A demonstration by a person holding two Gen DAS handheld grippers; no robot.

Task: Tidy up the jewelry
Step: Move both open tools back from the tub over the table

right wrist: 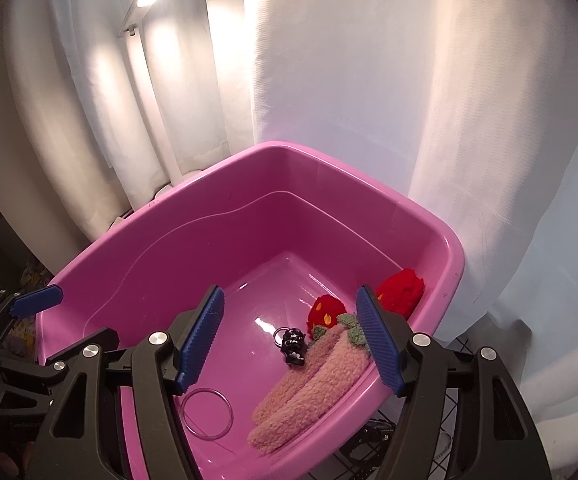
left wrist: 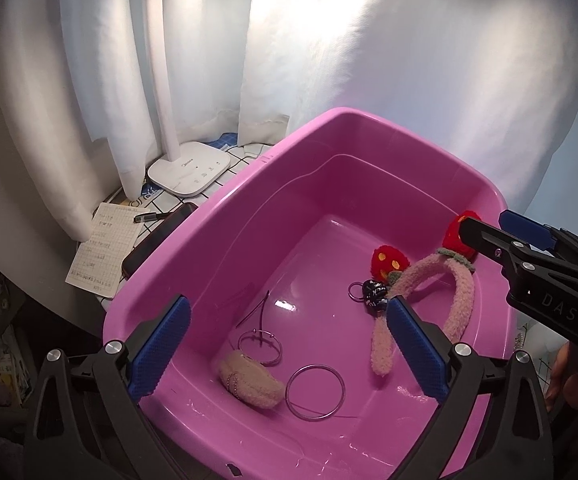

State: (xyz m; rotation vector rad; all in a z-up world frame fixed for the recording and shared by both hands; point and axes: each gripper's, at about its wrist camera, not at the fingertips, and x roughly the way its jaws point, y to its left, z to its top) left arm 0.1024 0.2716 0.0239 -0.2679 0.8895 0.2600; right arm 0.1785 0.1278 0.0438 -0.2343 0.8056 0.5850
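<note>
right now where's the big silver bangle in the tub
In the left wrist view the silver bangle lies flat on the pink tub floor near the front wall, just right of the fuzzy beige hair clip.

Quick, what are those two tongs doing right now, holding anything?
Left tongs: open wide over the pink tub, holding nothing.
Right tongs: open above the fuzzy pink headband, holding nothing.

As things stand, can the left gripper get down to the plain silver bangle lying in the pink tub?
Probably yes. The left gripper is open and empty, poised above the pink tub, and the silver bangle lies flat on the floor between its fingers with nothing over it. The fuzzy pink clip beside it could get nudged.
</note>
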